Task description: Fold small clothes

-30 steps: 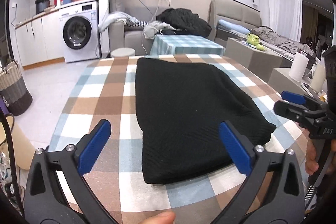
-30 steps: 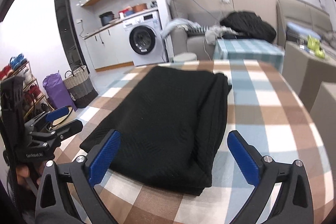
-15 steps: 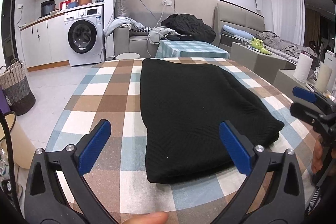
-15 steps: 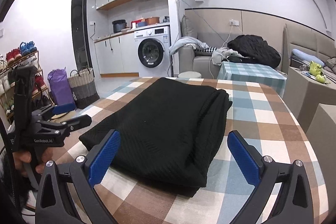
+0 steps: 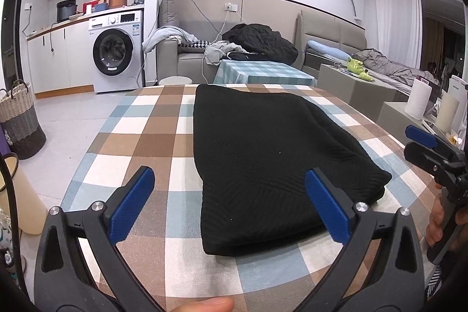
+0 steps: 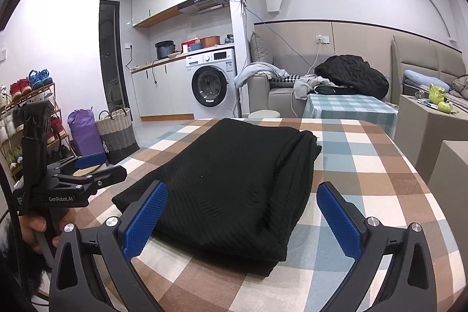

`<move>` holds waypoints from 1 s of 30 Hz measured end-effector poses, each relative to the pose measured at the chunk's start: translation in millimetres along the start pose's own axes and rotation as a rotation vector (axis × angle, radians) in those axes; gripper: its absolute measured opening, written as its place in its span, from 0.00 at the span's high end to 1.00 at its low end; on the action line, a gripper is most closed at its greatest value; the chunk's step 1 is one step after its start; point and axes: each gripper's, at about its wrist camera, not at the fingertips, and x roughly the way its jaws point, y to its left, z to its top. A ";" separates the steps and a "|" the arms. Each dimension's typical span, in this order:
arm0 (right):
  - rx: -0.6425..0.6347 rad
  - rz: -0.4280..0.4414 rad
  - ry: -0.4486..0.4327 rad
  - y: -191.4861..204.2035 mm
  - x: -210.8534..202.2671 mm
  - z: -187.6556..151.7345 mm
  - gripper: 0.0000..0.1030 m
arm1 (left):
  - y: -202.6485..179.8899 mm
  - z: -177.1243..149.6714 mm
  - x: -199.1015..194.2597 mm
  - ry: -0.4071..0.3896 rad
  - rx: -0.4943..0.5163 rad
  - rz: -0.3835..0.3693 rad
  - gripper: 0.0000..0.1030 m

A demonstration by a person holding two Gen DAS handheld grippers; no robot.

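Jaws wide on left gripper [image 5: 228, 201] and right gripper [image 6: 242, 212], holding nothing; black knit garment [image 5: 263, 154] on table [image 5: 140, 142] looks soft, limp, light; pinch near-edge corners.

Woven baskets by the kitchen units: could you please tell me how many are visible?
1: the woven basket stands on the floor left of the washing machine, touching a purple bag. Others may be hidden.

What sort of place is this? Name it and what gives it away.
Most likely a small studio flat, living and utility space in one room: a washing machine under a kitchen counter, a sofa heaped with clothes, and a shoe rack by the wall.
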 end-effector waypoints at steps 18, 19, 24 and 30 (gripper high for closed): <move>-0.013 -0.009 -0.031 2.5 -7.8 -0.4 0.00 | -3.2 1.8 -0.6 -0.005 0.026 -0.012 0.01; -0.011 -0.010 -0.031 2.5 -7.9 -0.4 0.00 | -3.5 1.7 0.6 -0.007 0.026 -0.012 0.01; -0.010 -0.010 -0.034 2.0 -8.7 -0.3 0.00 | -3.2 1.4 -0.2 -0.005 0.025 -0.011 0.01; -0.011 -0.011 -0.035 2.4 -9.2 -0.4 0.00 | -3.2 1.3 -0.3 -0.006 0.026 -0.010 0.01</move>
